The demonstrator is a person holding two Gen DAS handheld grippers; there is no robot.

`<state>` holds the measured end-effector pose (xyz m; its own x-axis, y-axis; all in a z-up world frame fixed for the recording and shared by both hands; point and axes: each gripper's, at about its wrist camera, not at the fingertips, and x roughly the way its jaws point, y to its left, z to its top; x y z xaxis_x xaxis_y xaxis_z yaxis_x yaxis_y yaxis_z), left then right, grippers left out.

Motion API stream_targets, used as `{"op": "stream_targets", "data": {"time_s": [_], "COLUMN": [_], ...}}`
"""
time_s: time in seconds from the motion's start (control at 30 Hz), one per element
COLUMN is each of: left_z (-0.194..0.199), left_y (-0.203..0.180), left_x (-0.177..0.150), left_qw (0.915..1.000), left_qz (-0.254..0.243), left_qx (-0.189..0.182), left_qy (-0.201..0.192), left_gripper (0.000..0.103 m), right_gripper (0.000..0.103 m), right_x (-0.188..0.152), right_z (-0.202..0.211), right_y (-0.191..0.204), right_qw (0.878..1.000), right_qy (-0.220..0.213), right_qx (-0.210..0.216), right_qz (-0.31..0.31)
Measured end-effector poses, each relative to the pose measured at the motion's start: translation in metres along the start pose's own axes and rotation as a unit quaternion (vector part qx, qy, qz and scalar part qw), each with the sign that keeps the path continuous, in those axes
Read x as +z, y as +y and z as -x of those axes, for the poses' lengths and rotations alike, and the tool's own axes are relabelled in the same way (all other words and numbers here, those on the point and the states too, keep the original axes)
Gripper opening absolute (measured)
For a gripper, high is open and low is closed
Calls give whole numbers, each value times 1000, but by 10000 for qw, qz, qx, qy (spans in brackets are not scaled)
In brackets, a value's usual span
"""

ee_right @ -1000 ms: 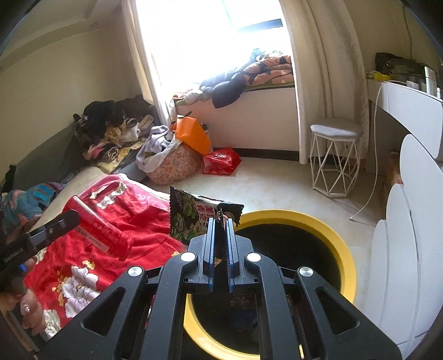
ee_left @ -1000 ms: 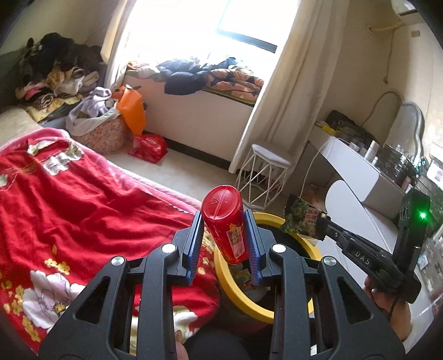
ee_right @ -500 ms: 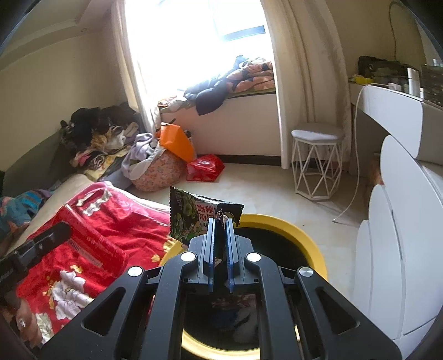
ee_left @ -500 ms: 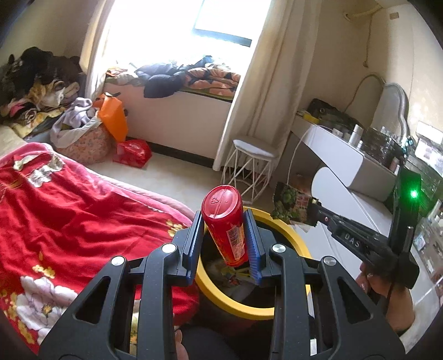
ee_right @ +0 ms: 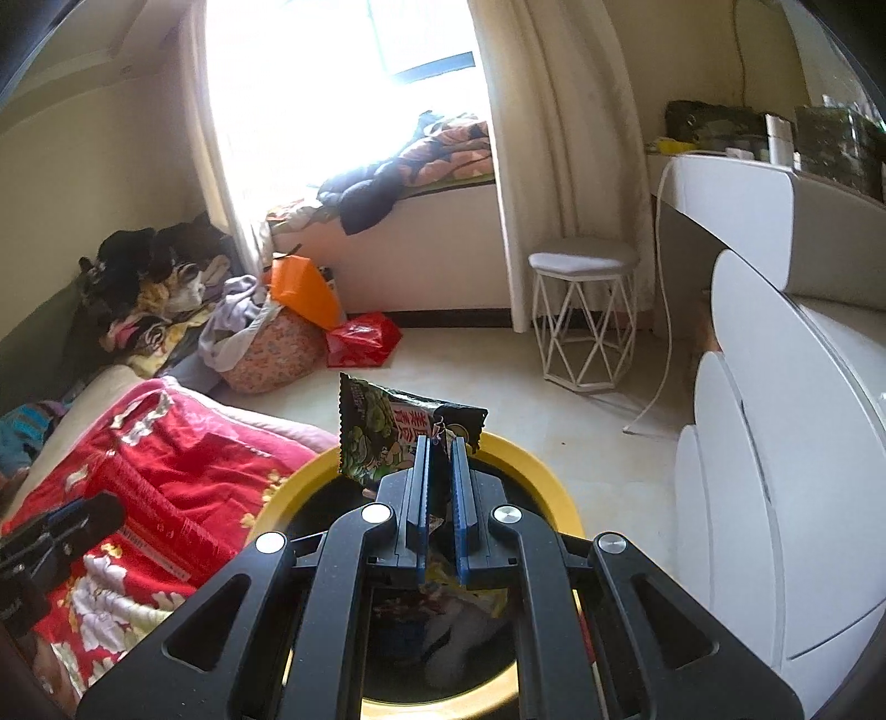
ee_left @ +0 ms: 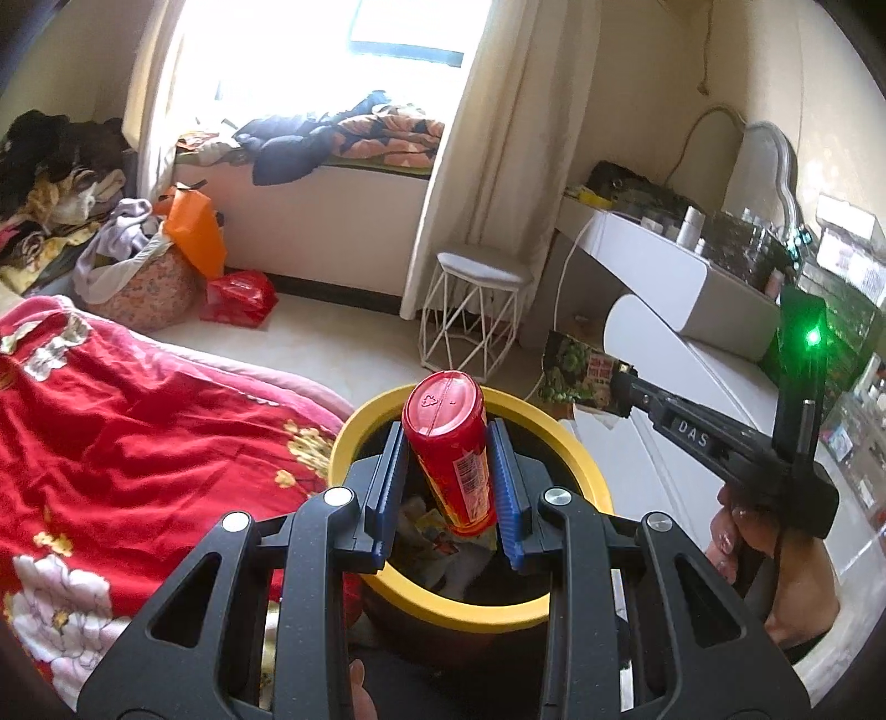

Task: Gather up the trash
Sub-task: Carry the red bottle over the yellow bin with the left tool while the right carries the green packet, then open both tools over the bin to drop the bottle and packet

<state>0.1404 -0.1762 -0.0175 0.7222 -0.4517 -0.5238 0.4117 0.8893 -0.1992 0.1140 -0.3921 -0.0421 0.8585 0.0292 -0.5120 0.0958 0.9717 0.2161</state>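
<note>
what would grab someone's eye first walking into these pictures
Probably the red tube clamped between the left gripper's blue fingers, poised right over the yellow-rimmed bin that already holds some rubbish. Next, the green snack bag pinched in the right gripper above the same bin. To the left lies the bright red floral blanket on the bed.

Bright daylight from blown-out window (ee_left: 387, 50); strong fisheye bending and dark vignette at edges; sharp centre, soft shadow under stool (ee_right: 581, 310).
</note>
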Motion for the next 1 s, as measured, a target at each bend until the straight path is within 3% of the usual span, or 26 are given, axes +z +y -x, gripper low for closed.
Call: {"op": "stream_targets", "data": {"time_s": [0.5,1.0], "left_z": [-40,-81], "left_y": [-18,-15], "left_x": [-21,-32], "left_qw": [9988,9966], "left_qz": [-234,-242], "left_qx": [-191,-194], "left_qy": [384,759], "left_gripper": [23,23], "right_gripper": [7,9], "right_x": [-16,-29], "right_z": [-28,-58], "right_y": [-22,-19], "right_qw": [9991,9975], "right_qy": [337,665], "right_qx": [-152,-97], "right_qz": [-222,-203]}}
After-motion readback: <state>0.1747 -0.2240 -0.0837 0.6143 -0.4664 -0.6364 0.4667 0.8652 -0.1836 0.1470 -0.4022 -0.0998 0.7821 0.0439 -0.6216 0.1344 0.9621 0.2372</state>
